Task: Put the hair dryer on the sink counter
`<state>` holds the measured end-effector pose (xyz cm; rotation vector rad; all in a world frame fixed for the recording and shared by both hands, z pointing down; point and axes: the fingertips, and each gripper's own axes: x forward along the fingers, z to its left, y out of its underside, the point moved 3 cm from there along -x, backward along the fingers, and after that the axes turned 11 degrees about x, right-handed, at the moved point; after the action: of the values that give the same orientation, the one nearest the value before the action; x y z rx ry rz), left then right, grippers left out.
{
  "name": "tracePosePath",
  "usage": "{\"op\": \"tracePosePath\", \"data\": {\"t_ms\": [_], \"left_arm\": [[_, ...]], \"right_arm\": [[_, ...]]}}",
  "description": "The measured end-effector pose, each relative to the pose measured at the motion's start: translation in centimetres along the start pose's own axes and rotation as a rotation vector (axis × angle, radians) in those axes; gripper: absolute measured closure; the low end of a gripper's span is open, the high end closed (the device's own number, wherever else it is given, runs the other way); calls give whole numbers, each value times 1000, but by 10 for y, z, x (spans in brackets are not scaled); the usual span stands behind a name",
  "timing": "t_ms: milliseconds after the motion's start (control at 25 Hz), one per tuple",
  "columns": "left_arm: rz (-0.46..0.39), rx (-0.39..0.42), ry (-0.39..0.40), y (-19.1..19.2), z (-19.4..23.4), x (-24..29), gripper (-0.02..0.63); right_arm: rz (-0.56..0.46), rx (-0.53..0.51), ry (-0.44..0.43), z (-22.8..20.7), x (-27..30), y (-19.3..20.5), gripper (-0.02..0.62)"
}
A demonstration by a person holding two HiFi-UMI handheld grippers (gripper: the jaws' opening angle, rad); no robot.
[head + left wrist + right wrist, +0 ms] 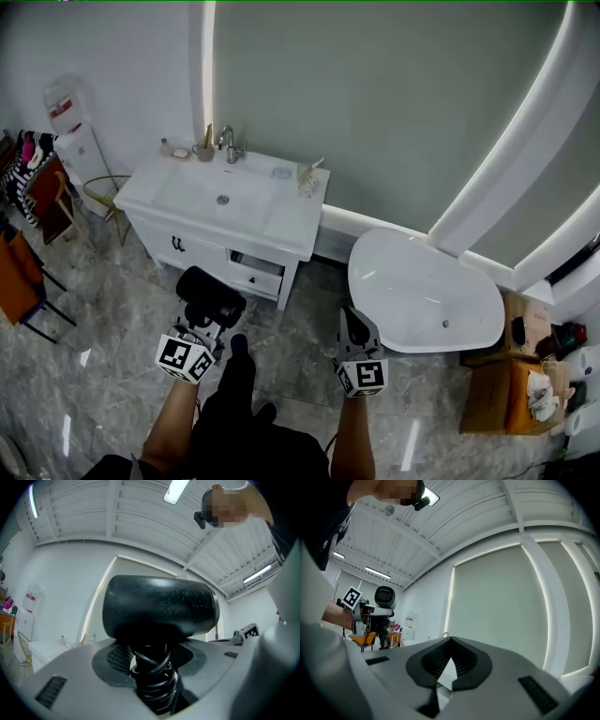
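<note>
L claw (208, 323) clamped on hair dryer (211, 295) handle — R claw (350, 319) shut, seemingly empty.

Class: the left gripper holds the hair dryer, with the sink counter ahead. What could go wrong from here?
1. The left gripper holds the hair dryer by its cord-wrapped handle, heavy head above the fingers; it may tilt or slip.
2. The sink counter is mostly basin, so the hair dryer might slide in.
3. The small container on the counter's right end could be knocked off.
</note>
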<state>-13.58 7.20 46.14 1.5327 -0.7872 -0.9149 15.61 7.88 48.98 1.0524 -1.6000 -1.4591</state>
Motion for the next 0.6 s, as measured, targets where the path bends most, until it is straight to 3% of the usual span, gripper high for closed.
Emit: {"op": "tracePosePath", "data": {"t_ms": [240, 600], "left_arm": [[-12, -9, 14, 14, 8, 25, 382], [-9, -22, 26, 29, 38, 85, 382]], "right_arm": [[-9, -7, 34, -17, 13, 5, 568], [-5, -37, 24, -39, 76, -4, 568]]}}
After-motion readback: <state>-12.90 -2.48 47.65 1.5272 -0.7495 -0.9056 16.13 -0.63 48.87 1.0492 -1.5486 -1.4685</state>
